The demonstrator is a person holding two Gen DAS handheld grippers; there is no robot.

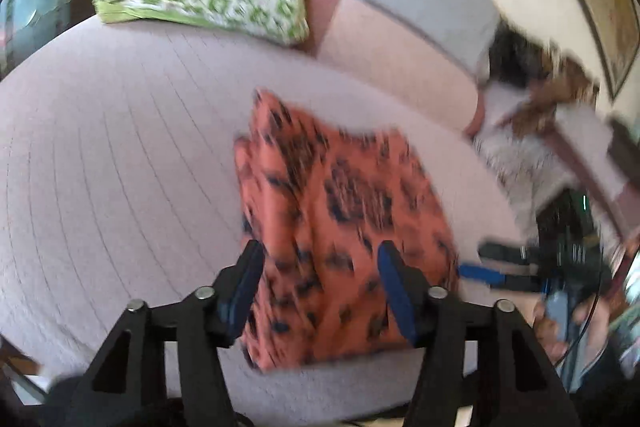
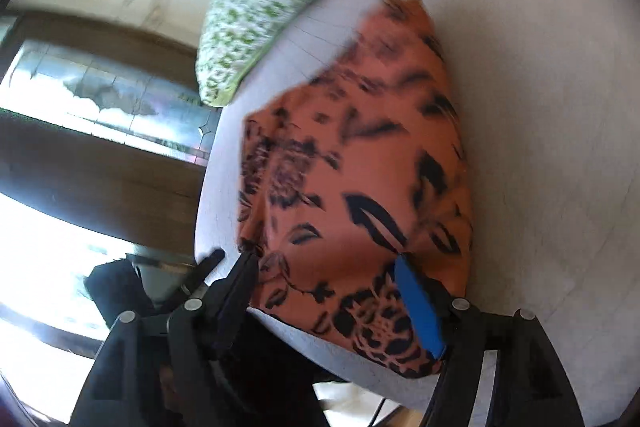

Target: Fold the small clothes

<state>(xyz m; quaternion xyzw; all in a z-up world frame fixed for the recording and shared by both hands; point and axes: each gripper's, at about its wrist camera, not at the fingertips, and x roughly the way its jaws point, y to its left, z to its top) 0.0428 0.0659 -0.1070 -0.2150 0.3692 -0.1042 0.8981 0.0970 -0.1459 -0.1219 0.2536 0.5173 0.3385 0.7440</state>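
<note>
Orange printed garment (image 1: 340,227) on the bed (image 1: 120,147) looks light, limp; pinch a corner. Both grippers' jaws gape wide, holding nothing.

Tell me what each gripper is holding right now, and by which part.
Nothing is held. The left gripper and the right gripper both stand open over the orange patterned garment, which lies on the pale bedcover.
</note>
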